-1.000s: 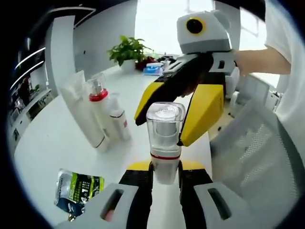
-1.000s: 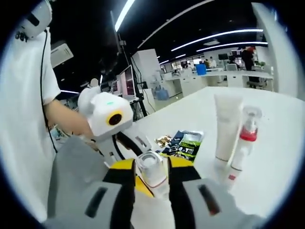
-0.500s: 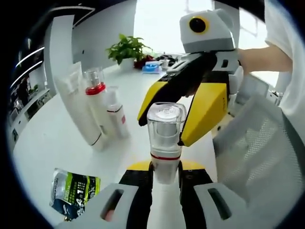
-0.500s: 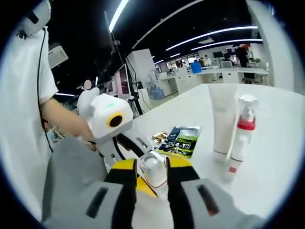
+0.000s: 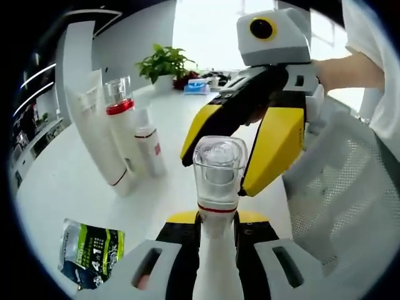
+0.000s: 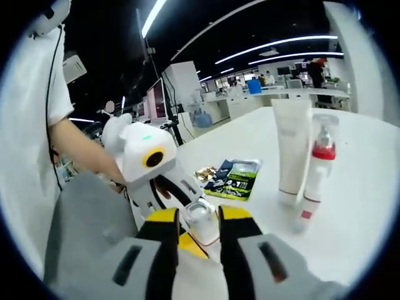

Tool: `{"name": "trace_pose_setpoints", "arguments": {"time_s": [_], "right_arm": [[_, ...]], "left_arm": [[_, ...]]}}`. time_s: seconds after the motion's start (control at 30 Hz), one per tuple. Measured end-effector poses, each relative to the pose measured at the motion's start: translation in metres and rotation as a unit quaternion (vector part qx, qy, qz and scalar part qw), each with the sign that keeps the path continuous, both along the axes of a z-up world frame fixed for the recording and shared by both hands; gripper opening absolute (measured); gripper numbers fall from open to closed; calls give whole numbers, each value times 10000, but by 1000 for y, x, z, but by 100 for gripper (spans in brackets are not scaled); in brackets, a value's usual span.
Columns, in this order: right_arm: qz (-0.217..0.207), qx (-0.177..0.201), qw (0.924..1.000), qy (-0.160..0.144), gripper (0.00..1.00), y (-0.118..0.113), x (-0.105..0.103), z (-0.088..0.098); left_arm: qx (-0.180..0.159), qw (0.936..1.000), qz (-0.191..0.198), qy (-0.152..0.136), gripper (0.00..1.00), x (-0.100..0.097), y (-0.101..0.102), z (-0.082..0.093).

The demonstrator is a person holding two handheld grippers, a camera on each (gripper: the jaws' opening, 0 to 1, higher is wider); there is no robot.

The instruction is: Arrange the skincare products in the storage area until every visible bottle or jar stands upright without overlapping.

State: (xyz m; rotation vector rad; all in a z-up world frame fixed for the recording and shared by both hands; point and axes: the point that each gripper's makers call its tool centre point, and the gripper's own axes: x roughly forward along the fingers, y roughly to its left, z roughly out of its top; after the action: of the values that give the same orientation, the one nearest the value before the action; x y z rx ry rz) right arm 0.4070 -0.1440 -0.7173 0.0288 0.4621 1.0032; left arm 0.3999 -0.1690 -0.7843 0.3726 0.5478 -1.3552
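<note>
Left gripper view first: the left gripper [image 5: 217,232] has its two black-and-yellow jaws clamped on the neck of a white pump bottle with a clear cap and a thin red ring [image 5: 218,178], holding it upright above the white table [image 5: 69,181]. Inside that clear cap a pale pump head shows through (the bottle's contents cannot be judged from here). Right behind the cap comes the right gripper [image 5: 232,178], reaching in from the upper right, its yellow-tipped jaws straddling the cap on both sides; whether they press on it cannot be told from this side.

Over to the right gripper view: the right gripper [image 6: 199,220] has its jaws set narrow around the clear cap of the bottle [image 6: 199,218], one pad close on each side, the left gripper [image 6: 164,195] just beyond it with a hand [image 6: 115,177] on its body.

Farther back on the table stands the upright group: a tall white squeeze tube standing on its cap [image 5: 98,142], a clear-topped bottle with a red collar [image 5: 120,124] beside it, and a short white bottle with a red band [image 5: 149,149] in front, all close together. A green-and-black printed sachet [image 5: 88,250] lies flat near the table's edge. A potted green plant [image 5: 164,65] sits at the far end.
</note>
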Motion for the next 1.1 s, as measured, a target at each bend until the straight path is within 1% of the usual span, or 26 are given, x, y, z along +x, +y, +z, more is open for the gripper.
{"name": "trace_pose_setpoints", "arguments": {"time_s": [0.1, 0.3, 0.43, 0.7, 0.83, 1.1], "right_arm": [[-58, 75, 10000, 18, 26, -1, 1, 0], [-116, 47, 9999, -24, 29, -3, 3, -2], [-194, 56, 9997, -122, 36, -5, 4, -2], [-445, 78, 9989, -115, 48, -13, 7, -6], [-592, 90, 9982, -94, 57, -18, 10, -7], [-875, 63, 9961, -54, 67, -30, 12, -11]], "left_arm": [[-14, 10000, 3, -5, 17, 1, 0, 0], [-8, 9999, -48, -113, 17, 5, -3, 0], [-21, 9999, -70, -130, 17, 9, -5, 0], [-21, 9997, -158, -191, 17, 16, -8, 1], [-30, 9997, -160, -192, 17, 24, -9, 0], [-57, 9998, -37, -164, 17, 52, -13, 0]]}}
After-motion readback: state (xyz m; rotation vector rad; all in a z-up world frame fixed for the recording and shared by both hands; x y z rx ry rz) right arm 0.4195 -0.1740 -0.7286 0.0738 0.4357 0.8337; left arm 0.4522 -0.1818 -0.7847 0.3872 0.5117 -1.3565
